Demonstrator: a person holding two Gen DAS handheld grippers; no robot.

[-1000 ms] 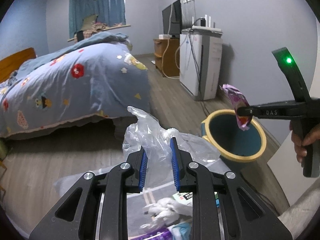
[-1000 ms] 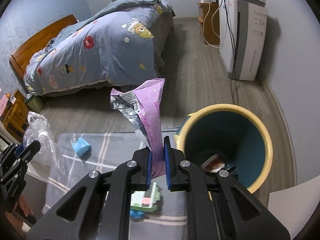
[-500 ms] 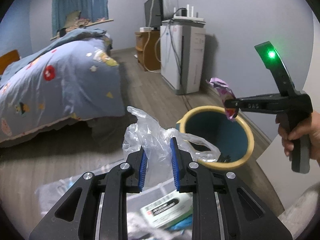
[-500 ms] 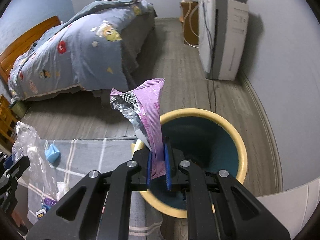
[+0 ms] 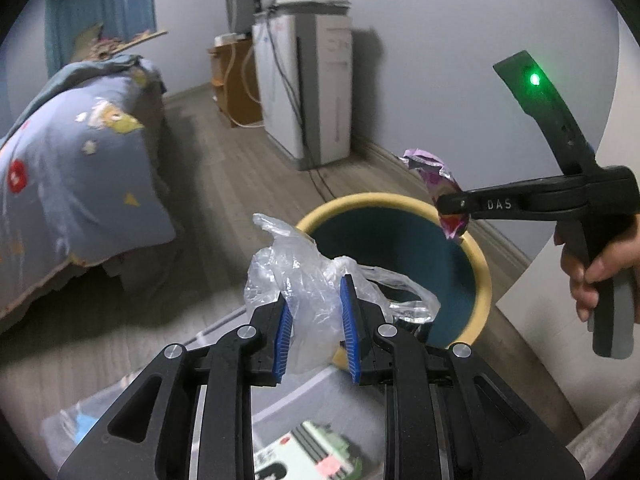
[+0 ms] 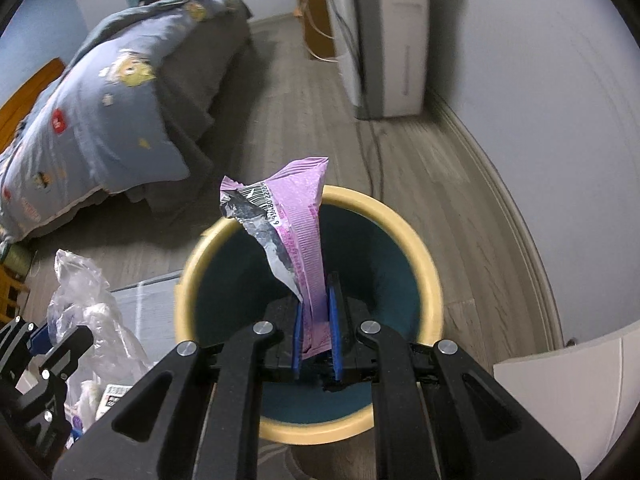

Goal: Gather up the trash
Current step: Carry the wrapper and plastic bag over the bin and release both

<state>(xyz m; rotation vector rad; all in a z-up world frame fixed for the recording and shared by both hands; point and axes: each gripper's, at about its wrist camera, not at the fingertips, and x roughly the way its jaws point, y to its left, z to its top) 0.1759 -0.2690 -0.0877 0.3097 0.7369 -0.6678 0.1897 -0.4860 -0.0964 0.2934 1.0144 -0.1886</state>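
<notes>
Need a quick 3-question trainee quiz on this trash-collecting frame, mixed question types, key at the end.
1. True or false: the right gripper is shut on a purple wrapper.
2. What does the left gripper hold? A) a clear plastic bag B) a blue sock C) nothing
3. Fill in: the wrapper hangs over the open ______.

Key:
1. True.
2. A, the clear plastic bag.
3. Bin, yellow-rimmed with a dark teal inside.

You're standing in a home bedroom: a bed (image 6: 100,92) under a blue cartoon-print duvet lies at the far left, blue curtains (image 5: 100,12) hang behind it, and a wooden side cabinet (image 5: 236,80) and a monitor (image 5: 242,0) stand along the far wall on grey plank flooring (image 6: 312,128).
</notes>
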